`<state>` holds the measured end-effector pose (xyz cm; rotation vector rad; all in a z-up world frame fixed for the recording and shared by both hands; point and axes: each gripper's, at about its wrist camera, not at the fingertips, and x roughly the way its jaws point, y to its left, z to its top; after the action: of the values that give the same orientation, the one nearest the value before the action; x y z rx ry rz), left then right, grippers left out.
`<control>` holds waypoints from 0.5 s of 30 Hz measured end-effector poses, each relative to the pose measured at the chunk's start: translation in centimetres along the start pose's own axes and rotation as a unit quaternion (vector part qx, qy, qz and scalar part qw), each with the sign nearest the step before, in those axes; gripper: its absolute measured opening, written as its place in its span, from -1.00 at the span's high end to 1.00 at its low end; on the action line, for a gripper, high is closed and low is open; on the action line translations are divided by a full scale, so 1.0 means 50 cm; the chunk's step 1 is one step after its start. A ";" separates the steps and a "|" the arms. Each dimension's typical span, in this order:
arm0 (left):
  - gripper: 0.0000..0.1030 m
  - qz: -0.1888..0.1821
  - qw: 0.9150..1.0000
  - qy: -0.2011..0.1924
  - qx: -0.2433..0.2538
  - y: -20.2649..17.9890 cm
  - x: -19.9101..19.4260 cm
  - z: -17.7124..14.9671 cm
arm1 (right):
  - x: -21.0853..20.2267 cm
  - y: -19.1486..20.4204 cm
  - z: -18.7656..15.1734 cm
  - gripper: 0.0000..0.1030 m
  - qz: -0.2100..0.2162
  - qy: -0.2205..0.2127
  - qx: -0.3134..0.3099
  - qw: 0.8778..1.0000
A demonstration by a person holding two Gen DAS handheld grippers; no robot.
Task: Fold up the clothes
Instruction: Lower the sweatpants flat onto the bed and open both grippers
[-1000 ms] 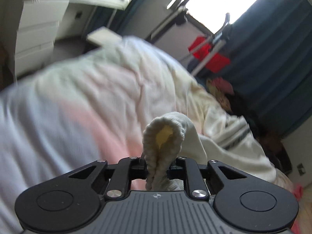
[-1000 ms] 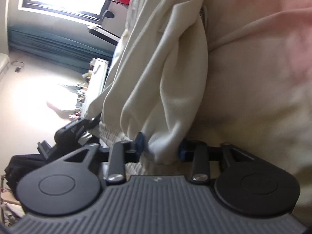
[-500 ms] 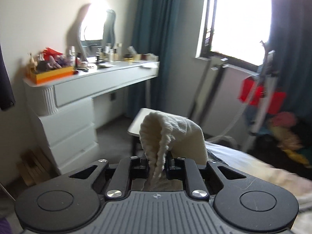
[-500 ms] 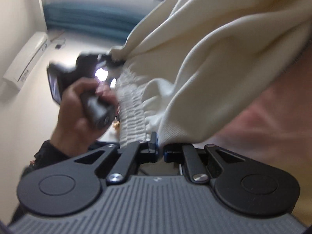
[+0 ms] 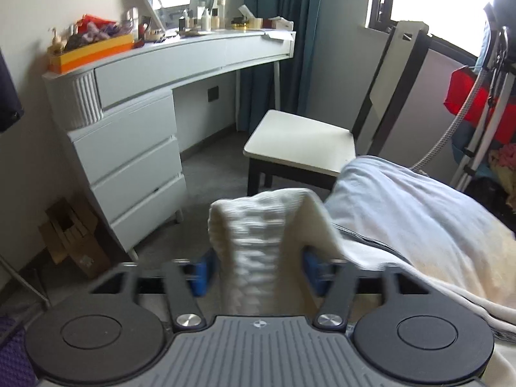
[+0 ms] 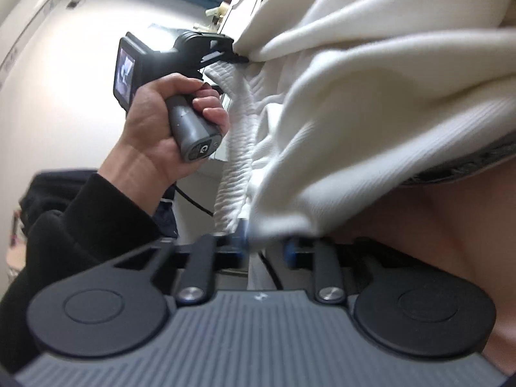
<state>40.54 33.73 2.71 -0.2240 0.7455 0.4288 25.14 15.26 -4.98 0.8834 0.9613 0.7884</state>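
Note:
A cream garment with a ribbed elastic waistband (image 5: 258, 225) lies between the jaws of my left gripper (image 5: 258, 272). The jaws stand apart and the blue pads (image 5: 200, 274) no longer pinch the band. In the right wrist view the same cream garment (image 6: 371, 103) hangs over the bed edge, its ribbed band (image 6: 235, 148) running down to my right gripper (image 6: 266, 245). The right jaws are also parted, with loose cloth between them. The left gripper (image 6: 225, 53) shows there too, at the top of the band, held by a hand (image 6: 161, 129).
A white dressing table with drawers (image 5: 129, 135) and clutter on top stands left. A white chair (image 5: 300, 142) stands ahead. The bed with a pale blanket (image 5: 419, 213) is to the right. A drying rack with red cloth (image 5: 477, 103) stands by the window.
Both grippers have opened: half a second ago each was clamped on the waistband, now the jaws stand apart around loose cloth. The left view has dropped a little towards the chair and bed.

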 end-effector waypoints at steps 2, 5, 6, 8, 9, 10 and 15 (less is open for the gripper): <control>-0.43 -0.019 1.000 -0.009 0.004 0.020 -0.059 -0.030 | -0.047 0.030 -0.012 -0.76 -0.011 -0.010 -0.035 0.999; -0.62 -0.045 0.997 -0.051 0.032 0.022 -0.190 -0.100 | -0.141 0.063 -0.031 -0.74 -0.033 -0.025 -0.087 0.995; -0.62 -0.051 0.995 -0.068 0.048 0.020 -0.234 -0.125 | -0.178 0.070 -0.038 -0.74 -0.041 -0.030 -0.104 0.993; -0.68 -0.061 0.988 -0.103 0.096 0.006 -0.323 -0.186 | -0.269 0.076 -0.059 -0.74 -0.065 -0.051 -0.136 0.987; -0.68 -0.069 0.985 -0.112 0.113 0.001 -0.366 -0.218 | -0.318 0.072 -0.068 -0.74 -0.078 -0.063 -0.153 0.983; -0.67 -0.081 0.982 -0.117 0.120 -0.005 -0.406 -0.249 | -0.372 0.058 -0.085 -0.74 -0.091 -0.078 -0.169 0.978; -0.68 -0.151 0.971 -0.154 0.108 -0.016 -0.617 -0.401 | -0.546 0.045 -0.127 -0.74 -0.170 -0.158 -0.242 0.942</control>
<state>8.58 16.97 9.87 -0.0616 0.4374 0.0870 8.94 -5.68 4.52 0.3810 0.5735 0.5267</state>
